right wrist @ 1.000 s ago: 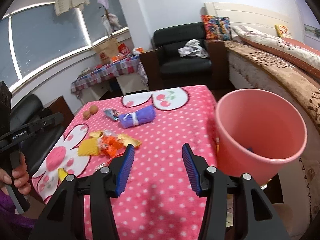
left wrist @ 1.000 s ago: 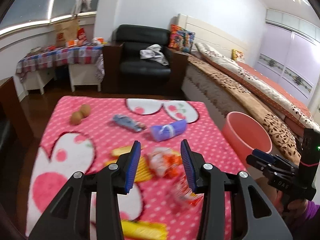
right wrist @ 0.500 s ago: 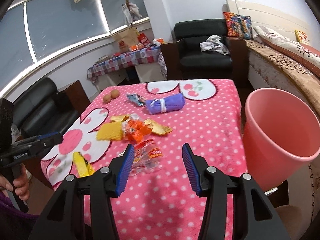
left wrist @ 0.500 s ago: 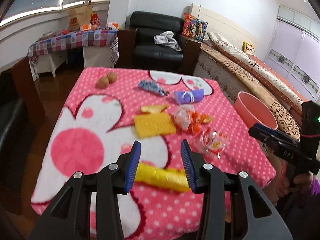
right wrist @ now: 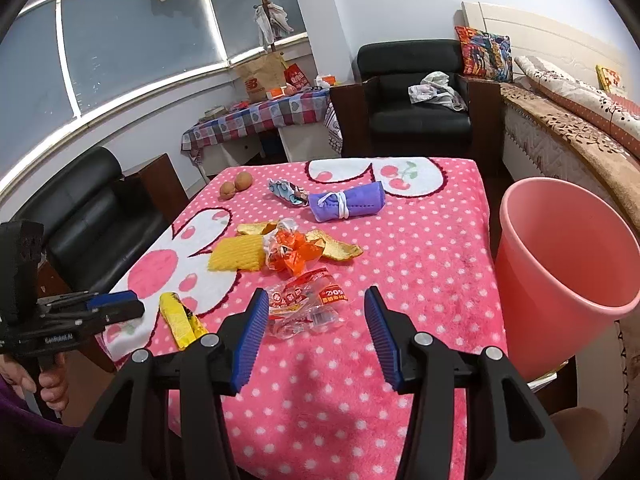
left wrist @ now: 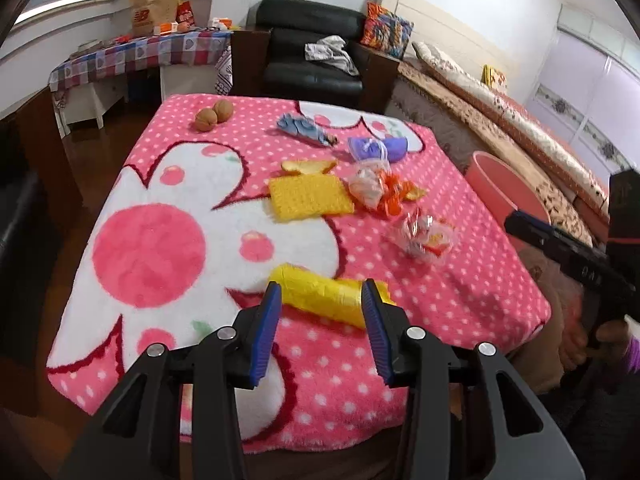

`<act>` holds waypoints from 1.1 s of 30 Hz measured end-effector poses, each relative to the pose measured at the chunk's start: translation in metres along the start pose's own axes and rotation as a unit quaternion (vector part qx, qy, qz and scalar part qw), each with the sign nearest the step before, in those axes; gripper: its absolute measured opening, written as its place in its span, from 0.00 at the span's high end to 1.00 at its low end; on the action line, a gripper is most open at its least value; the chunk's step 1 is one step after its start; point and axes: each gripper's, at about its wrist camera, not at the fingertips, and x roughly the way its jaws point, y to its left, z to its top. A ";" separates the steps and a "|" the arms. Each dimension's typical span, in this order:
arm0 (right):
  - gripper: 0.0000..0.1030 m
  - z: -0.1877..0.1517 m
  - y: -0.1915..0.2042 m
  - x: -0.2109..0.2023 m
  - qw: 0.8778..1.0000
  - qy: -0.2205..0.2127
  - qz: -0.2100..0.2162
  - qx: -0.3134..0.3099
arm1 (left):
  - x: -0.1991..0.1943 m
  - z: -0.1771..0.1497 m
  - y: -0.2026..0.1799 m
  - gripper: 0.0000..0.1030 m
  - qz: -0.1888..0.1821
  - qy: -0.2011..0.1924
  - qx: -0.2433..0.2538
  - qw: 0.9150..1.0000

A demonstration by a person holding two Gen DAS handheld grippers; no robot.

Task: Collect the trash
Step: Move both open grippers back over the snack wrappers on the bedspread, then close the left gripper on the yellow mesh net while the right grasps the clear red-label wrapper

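Since a second ago the left gripper [left wrist: 320, 300] has pulled back toward the near edge of the surface [left wrist: 168, 240] and dropped lower; it now hangs over the yellow wrapper [left wrist: 320, 296], which shows between its blue pads, jaws wide, no contact visible. Right gripper [right wrist: 312, 308] has shifted in from the bin side and now points at the clear crumpled snack bag [right wrist: 306, 306], jaws at a middling spread, nothing clamped; the bag lies on the pink polka-dot cover just ahead of the tips. The trash is scattered mid-surface: orange wrapper bundle [right wrist: 290, 254] touching a golden wrapper [right wrist: 336, 248], a yellow ribbed piece [right wrist: 238, 256] just beside them on the left, a blue patterned wrapper [right wrist: 286, 192] farther back. A purple rolled cloth [right wrist: 346, 202] tied with white string sits beside the blue wrapper. Two brown round fruits [right wrist: 236, 186] sit touching near the far left corner. Pink bin [right wrist: 560, 276] stands off the right edge of the surface, upright, tilted look from the fisheye, inside looks empty as far as visible. In the right wrist view the left gripper appears at lower left, held by a hand [right wrist: 44, 384] with a purple sleeve.
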 end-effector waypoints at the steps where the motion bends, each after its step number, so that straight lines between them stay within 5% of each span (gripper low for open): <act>1: 0.52 0.001 0.000 0.001 1.000 0.000 -0.002 0.000 | 0.001 0.003 0.000 0.59 0.003 -0.005 0.001 1.000; 19: 0.50 0.014 -0.006 0.048 0.999 0.041 -0.008 0.007 | 0.059 0.059 0.009 0.59 0.013 -0.020 0.011 1.000; 33: 0.48 0.007 -0.010 0.081 0.996 0.090 -0.012 0.017 | 0.108 0.061 0.026 0.60 0.032 0.031 -0.007 0.999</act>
